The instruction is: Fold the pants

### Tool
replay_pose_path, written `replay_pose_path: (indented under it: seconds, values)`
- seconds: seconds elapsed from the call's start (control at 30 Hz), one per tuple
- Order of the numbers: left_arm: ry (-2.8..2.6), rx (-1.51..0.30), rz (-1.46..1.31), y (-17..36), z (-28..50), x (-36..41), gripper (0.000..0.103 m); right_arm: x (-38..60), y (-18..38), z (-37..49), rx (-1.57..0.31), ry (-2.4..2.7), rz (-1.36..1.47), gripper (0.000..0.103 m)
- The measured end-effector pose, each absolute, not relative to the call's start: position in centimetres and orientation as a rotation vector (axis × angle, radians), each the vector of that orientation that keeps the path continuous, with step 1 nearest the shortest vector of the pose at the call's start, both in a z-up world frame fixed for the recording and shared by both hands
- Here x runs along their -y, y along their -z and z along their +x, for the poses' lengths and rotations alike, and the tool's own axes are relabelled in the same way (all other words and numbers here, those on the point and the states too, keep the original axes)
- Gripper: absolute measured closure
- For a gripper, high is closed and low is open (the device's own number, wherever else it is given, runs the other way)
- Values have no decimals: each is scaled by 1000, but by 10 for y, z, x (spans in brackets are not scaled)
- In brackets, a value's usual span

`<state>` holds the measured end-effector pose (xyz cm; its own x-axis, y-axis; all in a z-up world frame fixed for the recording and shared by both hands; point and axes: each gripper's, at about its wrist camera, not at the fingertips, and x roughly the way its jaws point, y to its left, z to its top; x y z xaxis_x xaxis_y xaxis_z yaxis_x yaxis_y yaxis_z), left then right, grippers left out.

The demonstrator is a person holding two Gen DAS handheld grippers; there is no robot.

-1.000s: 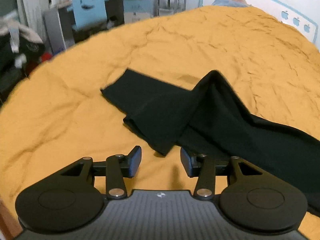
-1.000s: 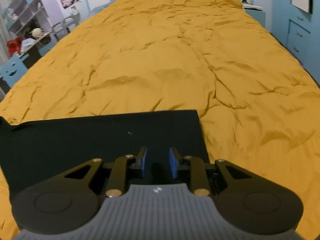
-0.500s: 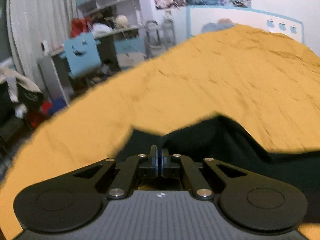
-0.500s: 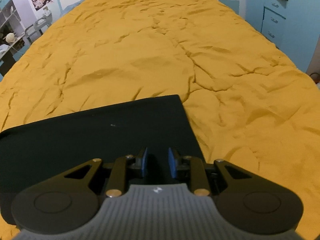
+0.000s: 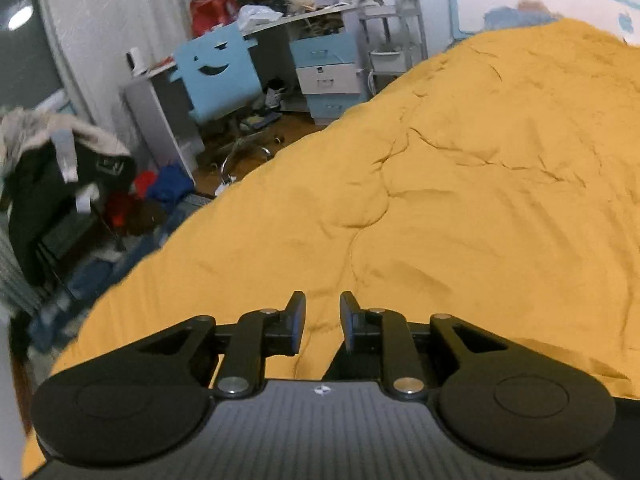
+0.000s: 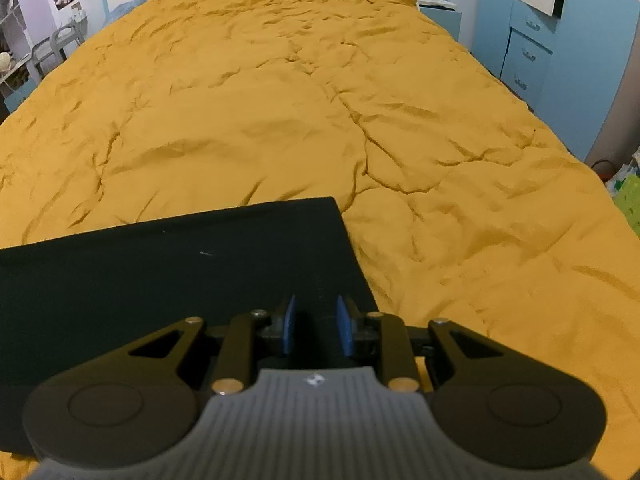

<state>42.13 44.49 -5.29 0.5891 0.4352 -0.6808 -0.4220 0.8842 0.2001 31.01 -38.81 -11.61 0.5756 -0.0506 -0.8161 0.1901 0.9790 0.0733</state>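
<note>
The pants [image 6: 172,264] are seen in the right wrist view as a flat black panel laid on the orange bedspread [image 6: 280,120], with a straight far edge and a squared corner toward the right; in the left wrist view only a dark sliver of cloth is seen low behind the fingers, and nothing more can be told of it there; the left gripper [image 5: 322,322] is held with its jaws spread and nothing between them, above bare bedspread; the right gripper [image 6: 315,326] is poised over the near part of the black panel, its blue pads [image 6: 289,324] parted with a gap between them, and whether cloth is caught there cannot be told; the fabric is judged to be thin, soft and light, likely to sag and crease when lifted, so it would best be taken at a hem corner or along a folded edge, all layers being pinched together
</note>
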Motion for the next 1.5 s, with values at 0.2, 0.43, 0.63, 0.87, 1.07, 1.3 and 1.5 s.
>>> replay_pose_path:
  seconds: [0.2, 0.43, 0.63, 0.87, 1.07, 1.3, 1.5]
  values:
    - [-415, -773, -371, 55, 357, -478, 78, 385, 118, 309, -939, 129, 145, 83]
    - [-422, -735, -624, 86, 324, -498, 78, 380, 120, 301, -933, 108, 162, 83]
    - [-488, -741, -680, 104, 320, -507, 84, 384, 115, 289, -920, 117, 168, 82]
    - [-449, -658, -612, 61, 303, -502, 103, 385, 114, 282, -915, 127, 175, 82]
    - [-478, -736, -548, 70, 309, -501, 103, 366, 103, 274, -901, 96, 173, 82]
    - [-485, -723, -535, 78, 323, -495, 103, 275, 65, 243, -919, -111, 64, 82]
    - [-474, -739, -494, 74, 328, -495, 103, 180, 60, 222, -962, -343, -68, 82]
